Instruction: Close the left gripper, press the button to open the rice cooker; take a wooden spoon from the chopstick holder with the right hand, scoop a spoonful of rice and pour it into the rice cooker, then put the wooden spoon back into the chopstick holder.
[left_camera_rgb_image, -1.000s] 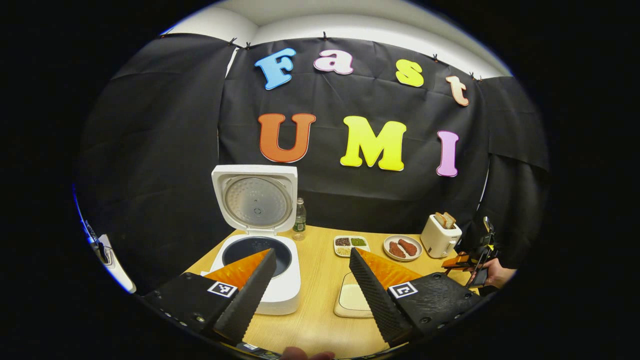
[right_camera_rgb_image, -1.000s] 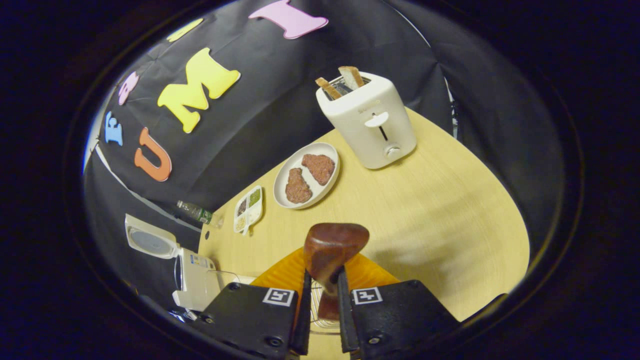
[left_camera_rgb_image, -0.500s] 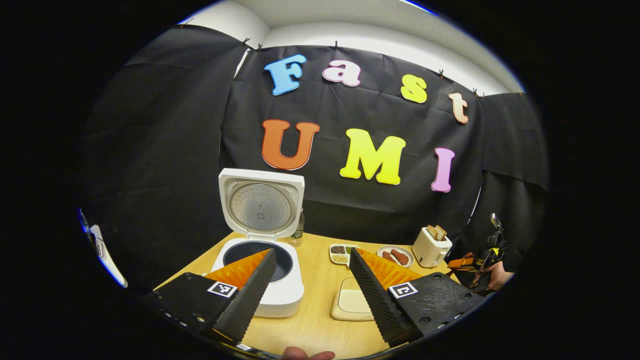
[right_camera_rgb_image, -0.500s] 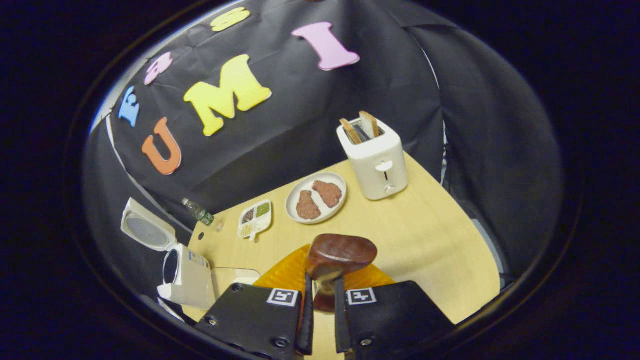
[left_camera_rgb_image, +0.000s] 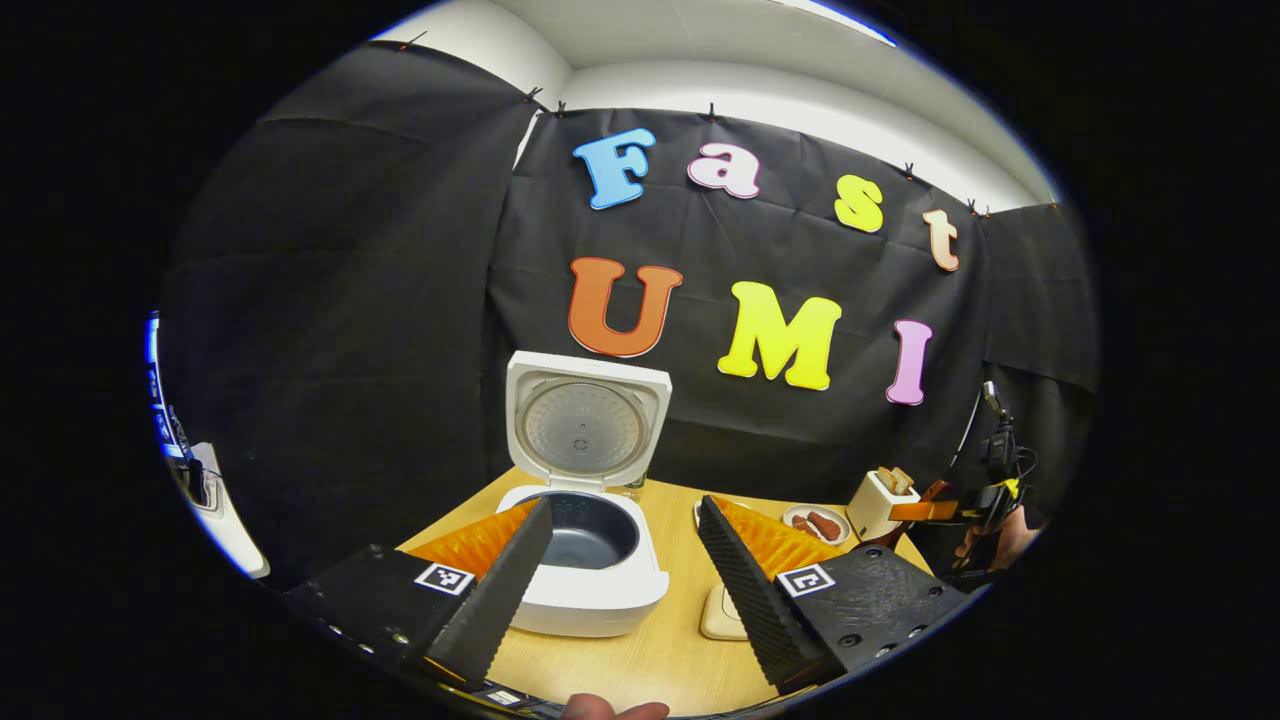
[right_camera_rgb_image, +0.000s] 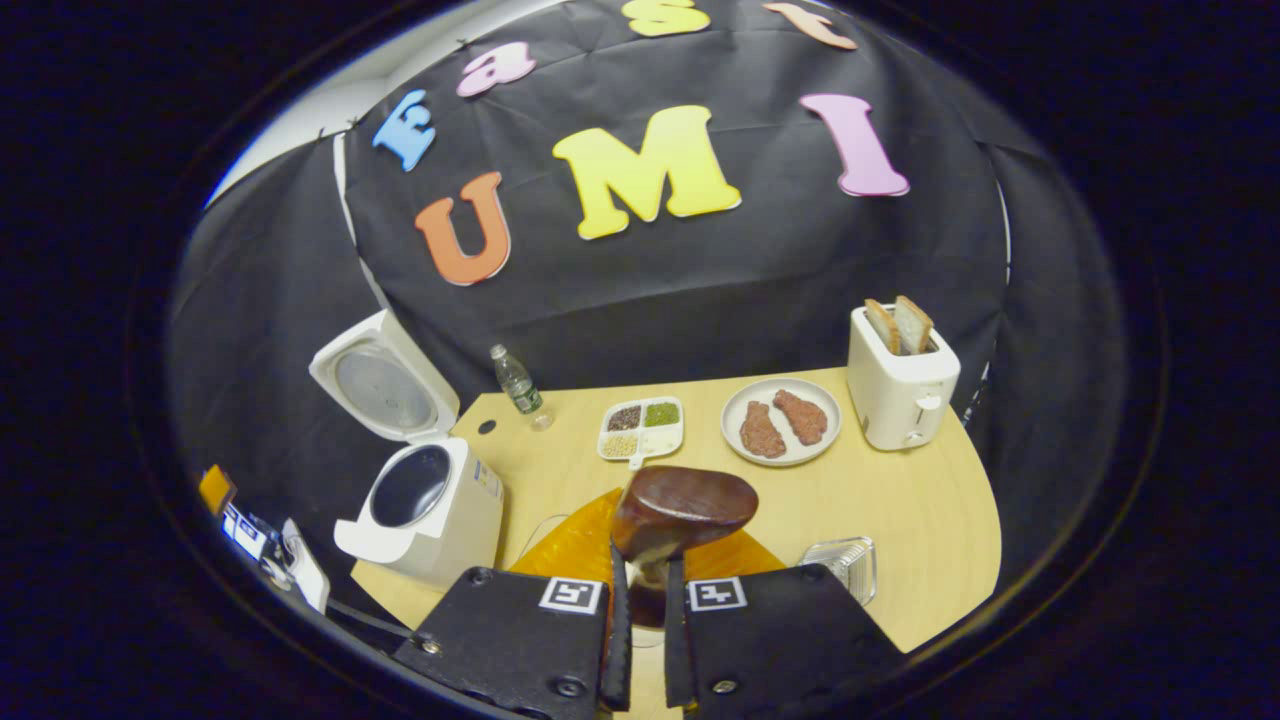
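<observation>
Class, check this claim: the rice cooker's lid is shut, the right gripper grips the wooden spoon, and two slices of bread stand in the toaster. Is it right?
One thing is wrong: the rice cooker stands with its lid raised, the pot open, as the right gripper view shows. The rest holds: the right gripper grips the wooden spoon, and bread stands in the toaster.

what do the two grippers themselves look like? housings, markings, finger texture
Left gripper: two black housing blocks, each with a square black-and-white fiducial tag, visible screws, and long wedge fingers with ribbed inner faces. Right gripper: same black blocks, one tag each, screw heads along the near edge.
</observation>
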